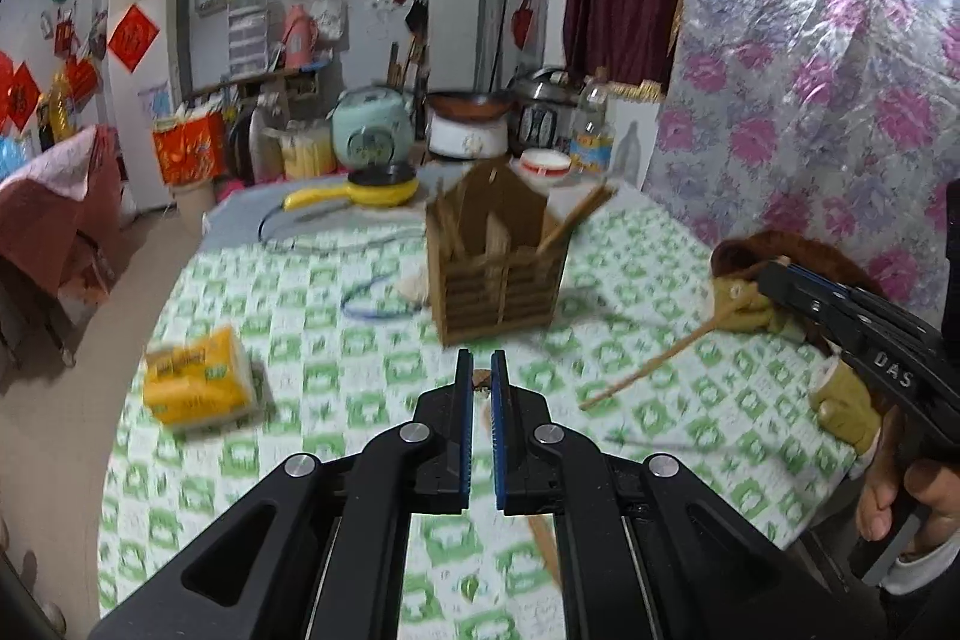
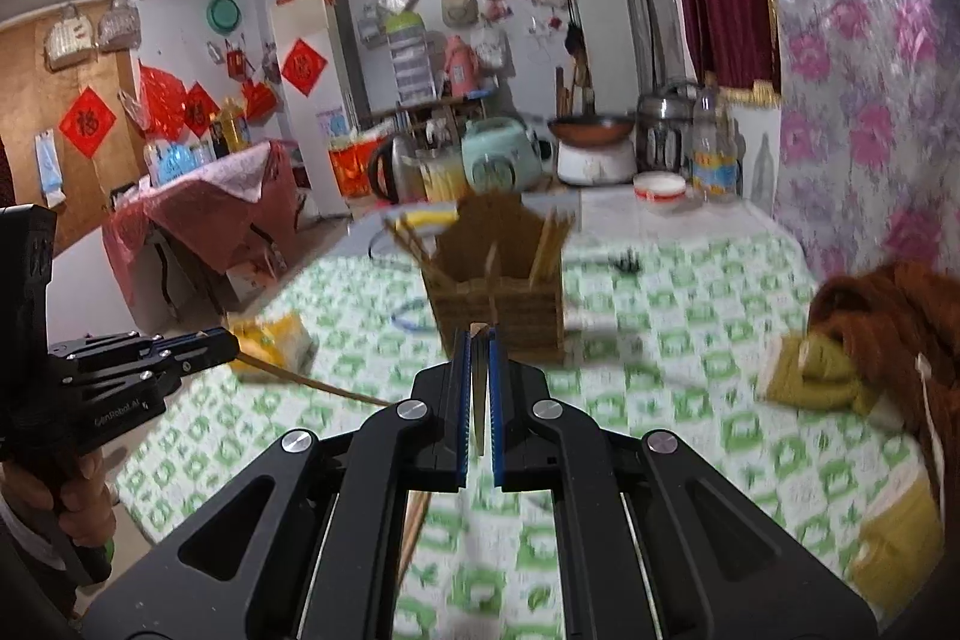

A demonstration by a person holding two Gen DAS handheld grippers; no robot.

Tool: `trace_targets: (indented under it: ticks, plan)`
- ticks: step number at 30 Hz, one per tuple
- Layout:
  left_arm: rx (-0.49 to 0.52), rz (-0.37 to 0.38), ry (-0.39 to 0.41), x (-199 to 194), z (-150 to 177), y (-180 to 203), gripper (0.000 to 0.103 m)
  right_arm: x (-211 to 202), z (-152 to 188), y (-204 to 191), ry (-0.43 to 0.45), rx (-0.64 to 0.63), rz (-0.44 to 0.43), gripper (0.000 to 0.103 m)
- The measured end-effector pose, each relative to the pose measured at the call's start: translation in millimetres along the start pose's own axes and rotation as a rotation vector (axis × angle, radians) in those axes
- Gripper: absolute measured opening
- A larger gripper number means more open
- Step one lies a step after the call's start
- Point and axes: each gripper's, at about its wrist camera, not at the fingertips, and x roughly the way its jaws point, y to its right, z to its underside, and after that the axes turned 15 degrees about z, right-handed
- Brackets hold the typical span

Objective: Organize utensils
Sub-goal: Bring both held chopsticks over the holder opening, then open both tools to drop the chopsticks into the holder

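Item one: our left gripper (image 1: 480, 370), fingers drawn close with a narrow gap, pinching a thin wooden chopstick (image 2: 312, 384); from the right wrist view that stick runs out of its tip, slanting down over the table toward our right tool. Item two: our right gripper (image 2: 478, 340), its blue pads nearly together and clamped on a second chopstick (image 1: 645, 370), whose blunt end shows at the fingertips; in the left wrist view it hangs diagonally from the tool, its lower end above the cloth. Item three: a wooden utensil holder (image 1: 495, 259), house-shaped with a slatted front, standing upright near the middle of the table (image 1: 336, 358), straight ahead of both our grippers and apart from them; several more chopsticks lean in its compartments, though blur keeps us from counting them. Item four: a green-and-white checked tablecloth covering the table. Item five: a yellow tissue pack (image 1: 201, 379), lying on the cloth to the left of the holder. Item six: brown and olive cloth bundle (image 2: 840, 340) on the right edge. Item seven: a yellow pan (image 1: 372, 190) behind the holder.
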Motion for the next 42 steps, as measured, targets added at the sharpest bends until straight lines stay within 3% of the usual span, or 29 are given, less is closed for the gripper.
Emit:
trace_targets:
  ticks: [8,15,20,25,29,38,40,41,42]
  plan:
    - [0.061,-0.007,0.083,17.1,-66.4,10.9,0.006,13.8,-62.1,0.6,0.138,0.052,0.040,0.007]
    - [0.029,-0.001,0.113,51.9,-105.8,-3.1,0.006,54.7,-94.4,-5.7,0.161,0.045,0.051,0.006]
    - [0.043,0.021,0.133,71.3,-128.3,-6.7,0.006,85.0,-103.3,-7.9,0.152,0.027,0.052,0.006]
    - [0.051,-0.010,0.163,85.7,-148.6,-14.8,0.006,109.4,-104.4,-7.9,0.133,0.017,0.047,0.006]
    - [0.036,-0.039,0.154,103.2,-153.4,-24.1,0.006,128.6,-97.9,-8.9,0.100,0.010,0.047,0.006]
    - [-0.005,-0.104,0.019,162.3,-118.7,-43.7,0.006,160.9,-74.0,-22.8,0.007,-0.009,0.049,0.007]
    - [-0.017,-0.113,0.000,168.2,-113.2,-46.4,0.006,163.6,-71.0,-23.0,-0.008,0.001,0.052,0.011]
    - [-0.027,-0.113,-0.010,170.3,-110.6,-47.9,0.010,164.3,-70.4,-22.3,-0.012,0.004,0.056,0.013]
    - [-0.031,-0.105,-0.022,171.5,-107.9,-48.3,0.020,164.4,-69.9,-21.4,-0.016,0.005,0.060,0.018]
